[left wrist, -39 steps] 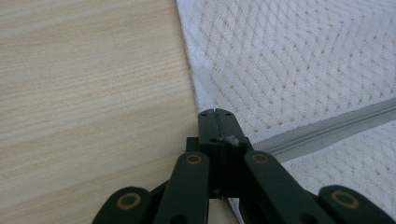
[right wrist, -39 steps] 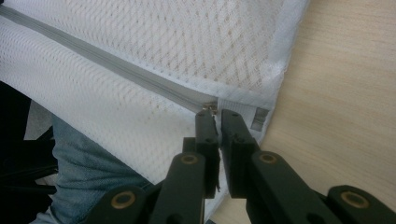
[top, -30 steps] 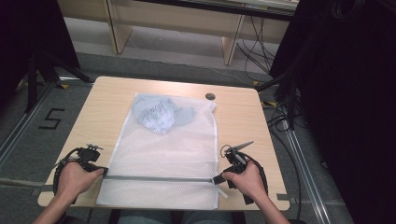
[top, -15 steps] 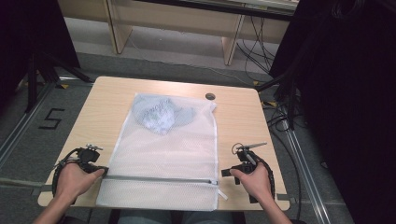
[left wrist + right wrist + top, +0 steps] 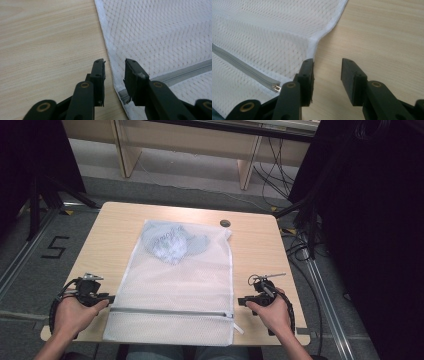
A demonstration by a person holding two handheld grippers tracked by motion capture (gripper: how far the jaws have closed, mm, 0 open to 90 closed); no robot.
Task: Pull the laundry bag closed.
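Now both released, jaws just opened, nothing between. Left claw point(image 5: 106, 298) at mesh bag's point(image 5: 180, 280) near-left edge, right claw point(image 5: 243, 301) just off near-right edge; zipper point(image 5: 172, 311) running left-right.

Garment point(image 5: 170, 242) inside mesh bag point(image 5: 175, 285) blurred; bag's near edge overhangs table point(image 5: 260, 255).

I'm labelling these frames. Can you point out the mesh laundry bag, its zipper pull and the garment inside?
mesh laundry bag point(image 5: 175, 282), high view, bare mesh at mid-panel
zipper pull point(image 5: 277, 88), right gripper view, metal slider at zipper's end
garment point(image 5: 170, 244), high view, crumpled middle
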